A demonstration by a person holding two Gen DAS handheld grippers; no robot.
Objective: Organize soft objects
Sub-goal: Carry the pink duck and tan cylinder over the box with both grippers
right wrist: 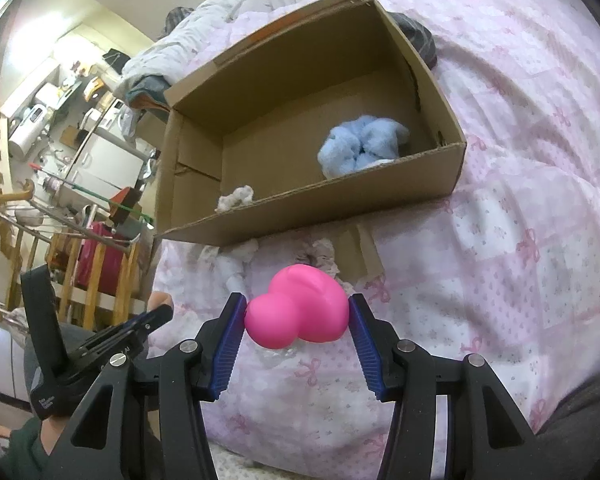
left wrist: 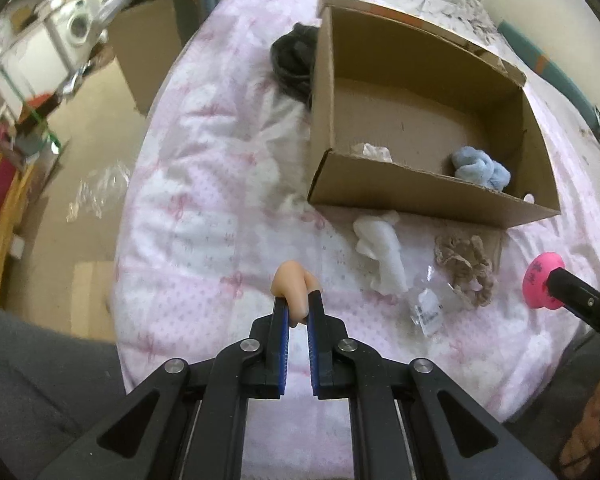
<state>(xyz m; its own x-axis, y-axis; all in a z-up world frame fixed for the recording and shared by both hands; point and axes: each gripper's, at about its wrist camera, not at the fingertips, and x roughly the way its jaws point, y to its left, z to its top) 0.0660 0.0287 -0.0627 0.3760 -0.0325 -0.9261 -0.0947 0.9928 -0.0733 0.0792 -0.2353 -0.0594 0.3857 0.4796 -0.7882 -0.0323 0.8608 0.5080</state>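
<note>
My left gripper is shut on a small peach-coloured soft toy and holds it above the pink bedspread. My right gripper is shut on a bright pink squishy toy, which also shows at the right edge of the left wrist view as the pink toy. An open cardboard box lies on the bed beyond both grippers, with a light blue fluffy piece and a small whitish scrap inside. In front of the box lie a white soft item and a beige scrunchie.
A clear plastic wrapper lies by the scrunchie. A dark bundle of cloth sits beside the box's far left corner. The bed edge drops to the floor at left, where a cardboard sheet and wooden furniture stand.
</note>
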